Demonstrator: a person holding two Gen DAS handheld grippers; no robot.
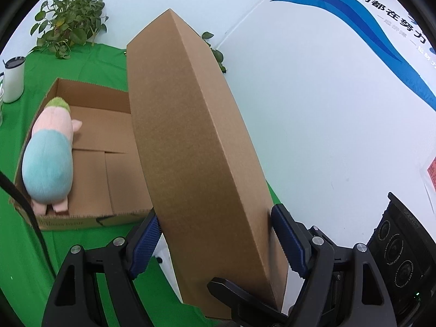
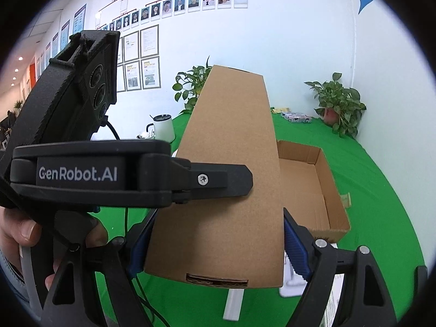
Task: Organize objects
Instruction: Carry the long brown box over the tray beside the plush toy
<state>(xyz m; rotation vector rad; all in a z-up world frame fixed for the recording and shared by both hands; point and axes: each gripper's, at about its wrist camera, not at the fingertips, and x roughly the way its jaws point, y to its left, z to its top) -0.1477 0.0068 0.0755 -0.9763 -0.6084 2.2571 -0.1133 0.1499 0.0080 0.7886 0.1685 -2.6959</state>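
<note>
Both grippers clamp the same cardboard lid [image 1: 196, 136], which is lifted clear of the green cloth [image 1: 81, 54]. The left gripper [image 1: 215, 234] has its blue pads [image 1: 145, 242] pressed on the lid's two opposite faces near the lower end, and from there the lid rises away from it, tilted, towards the white wall. The right gripper [image 2: 215, 242] grips the lid [image 2: 226, 190] in the same way at its near end, one blue pad [image 2: 295, 248] on each long side, so the lid runs forward from between its fingers. Seen from the right gripper, the left gripper [image 2: 239, 182] crosses in from the left, its black finger lying on the lid's top face, with part of a hand [image 2: 24, 234] on its handle at the lower left edge. To the left of the left gripper, below the raised lid, an open box [image 1: 68, 220] sits on the cloth with a plush pig [image 1: 50, 158] lying inside along its left wall. From the right gripper the same box [image 2: 321, 174] shows ahead and to the right, partly hidden under the lid. Farther off stand a white mug [image 1: 13, 80] to the left and potted plants [image 2: 340, 103] by the wall. A second black camera unit [image 1: 400, 248] sits close to the right of the left gripper.
</note>
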